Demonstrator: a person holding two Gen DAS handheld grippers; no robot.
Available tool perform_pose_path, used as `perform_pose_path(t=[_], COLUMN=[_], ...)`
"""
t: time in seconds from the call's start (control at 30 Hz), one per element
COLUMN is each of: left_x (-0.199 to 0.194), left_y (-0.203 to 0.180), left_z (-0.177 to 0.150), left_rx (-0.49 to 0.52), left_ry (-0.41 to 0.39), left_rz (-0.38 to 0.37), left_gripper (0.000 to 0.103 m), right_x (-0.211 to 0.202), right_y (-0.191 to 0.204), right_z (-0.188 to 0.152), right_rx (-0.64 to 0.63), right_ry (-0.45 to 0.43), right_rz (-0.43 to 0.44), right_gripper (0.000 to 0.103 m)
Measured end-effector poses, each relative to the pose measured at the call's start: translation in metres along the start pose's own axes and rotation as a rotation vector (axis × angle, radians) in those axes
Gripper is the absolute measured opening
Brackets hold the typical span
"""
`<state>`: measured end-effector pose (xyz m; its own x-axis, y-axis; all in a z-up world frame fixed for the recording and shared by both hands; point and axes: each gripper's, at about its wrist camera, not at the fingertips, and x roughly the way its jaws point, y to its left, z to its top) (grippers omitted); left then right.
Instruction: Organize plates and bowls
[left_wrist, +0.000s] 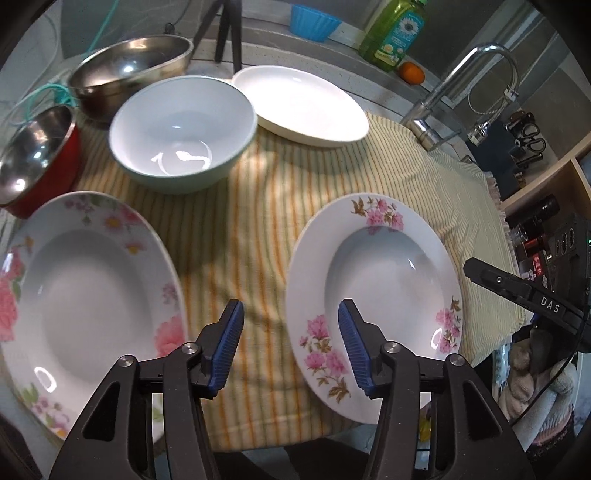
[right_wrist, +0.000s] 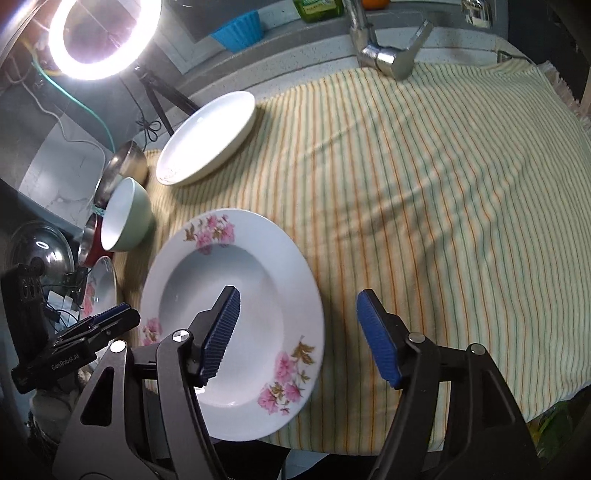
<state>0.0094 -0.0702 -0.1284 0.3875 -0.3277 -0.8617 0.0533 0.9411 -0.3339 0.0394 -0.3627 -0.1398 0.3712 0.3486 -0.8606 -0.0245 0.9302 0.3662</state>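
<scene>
Here the bench is covered by a striped towel (right_wrist: 424, 206), on which the crockery is laid out. Nearest the tongs, a floral soup plate (left_wrist: 373, 295) is set toward the near edge of the towel, and a second floral plate (left_wrist: 85, 295) is placed well apart to its left. Behind them a pale green bowl (left_wrist: 183, 129) with a white inside is seen, a plain white plate (left_wrist: 301, 103) just beside it, a large steel bowl (left_wrist: 129, 70) at the back, and a red steel-lined bowl (left_wrist: 33, 155) at the far left.

The left tongs (left_wrist: 291, 347) are held open above the gap between the two floral plates, with nothing gripped. The right tongs (right_wrist: 299, 332) are likewise spread wide over the right rim of the nearer floral plate, nothing being pinched.

For stacking, one floral plate is best taken by its rim, one pad under the lip, lifted level and lowered centred onto its twin; the bowls are probably better nested by size.

"DAS" can be read on the right tongs' body, and "GenRobot.AI" on the left.
</scene>
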Motion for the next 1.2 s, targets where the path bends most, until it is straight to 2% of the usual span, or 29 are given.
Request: perform_pose_path(t=[0.17, 0.37, 0.67, 1.03, 1.1, 1.17, 1.2], left_x=[-0.022, -0.045, -0.074, -0.081, -0.079, -0.076, -0.074], left_y=[0.018, 0.053, 0.113, 0.170, 0.179, 0.185, 0.187], left_z=[-0.001, -0.002, -0.013, -0.027, -0.028, -0.029, -0.030], left_rx=[-0.020, -0.094, -0.200, -0.314, -0.334, -0.342, -0.343], left_ry=[-0.058, -0.107, -0.162, -0.164, -0.158, -0.152, -0.146], left_rz=[0.043, 0.093, 0.170, 0.192, 0.177, 0.165, 0.156], left_gripper=[0.061, 0.063, 0.063, 0.063, 0.063, 0.063, 0.062], right_x=[-0.005, 0.002, 0.033, 0.079, 0.086, 0.096, 0.100], right_y=[0.029, 0.075, 0.142, 0.209, 0.217, 0.223, 0.225], right_z=[0.004, 0.005, 0.004, -0.004, -0.006, -0.009, -0.010], right_rx=[-0.055, -0.140, -0.245, -0.350, -0.364, -0.374, -0.374], right_ry=[-0.027, -0.035, 0.010, 0.101, 0.121, 0.153, 0.167], right_rz=[0.018, 0.048, 0.118, 0.160, 0.165, 0.173, 0.170], right_gripper=[0.081, 0.081, 0.081, 0.081, 0.074, 0.059, 0.056])
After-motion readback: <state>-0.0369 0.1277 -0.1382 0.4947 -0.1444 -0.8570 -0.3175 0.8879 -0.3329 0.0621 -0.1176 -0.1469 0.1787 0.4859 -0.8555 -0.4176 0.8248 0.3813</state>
